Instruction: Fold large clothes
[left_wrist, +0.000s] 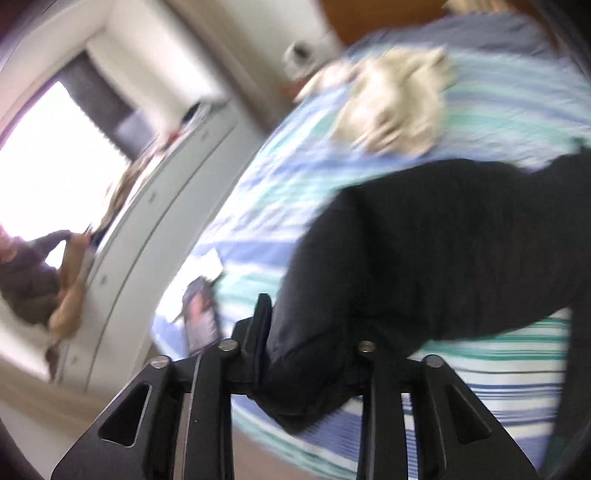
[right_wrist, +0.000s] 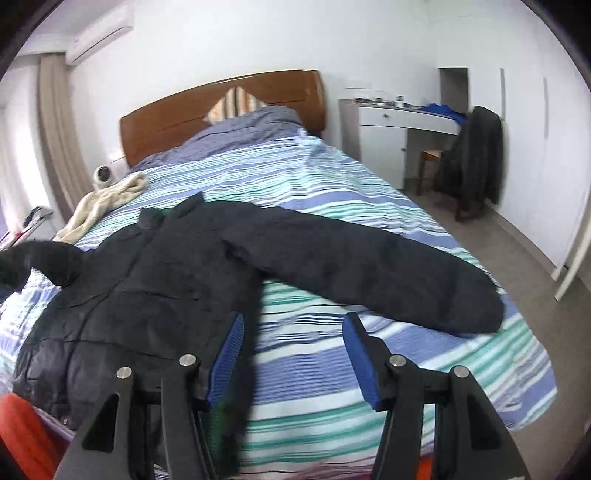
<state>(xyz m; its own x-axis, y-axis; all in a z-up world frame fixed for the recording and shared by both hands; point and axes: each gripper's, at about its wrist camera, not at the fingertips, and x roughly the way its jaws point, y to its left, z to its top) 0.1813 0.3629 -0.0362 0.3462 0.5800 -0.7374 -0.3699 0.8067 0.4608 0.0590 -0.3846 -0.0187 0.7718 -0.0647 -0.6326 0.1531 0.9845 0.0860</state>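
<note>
A black puffer jacket (right_wrist: 147, 273) lies spread on the striped bed (right_wrist: 332, 192), one sleeve stretched out to the right (right_wrist: 369, 266). The other sleeve (right_wrist: 44, 258) is lifted at the left. In the left wrist view my left gripper (left_wrist: 306, 332) is shut on that black sleeve (left_wrist: 424, 251), which fills the gap between the fingers; the view is blurred and tilted. My right gripper (right_wrist: 293, 332) is open, with blue pads (right_wrist: 229, 347), just above the jacket's right hem edge and the bedspread.
A cream garment (right_wrist: 107, 199) lies on the bed's far left; it also shows in the left wrist view (left_wrist: 399, 99). A wooden headboard (right_wrist: 221, 107), a pillow, a white desk (right_wrist: 391, 125) and a chair with a dark coat (right_wrist: 476, 155) stand at the right. Grey floor lies right of the bed.
</note>
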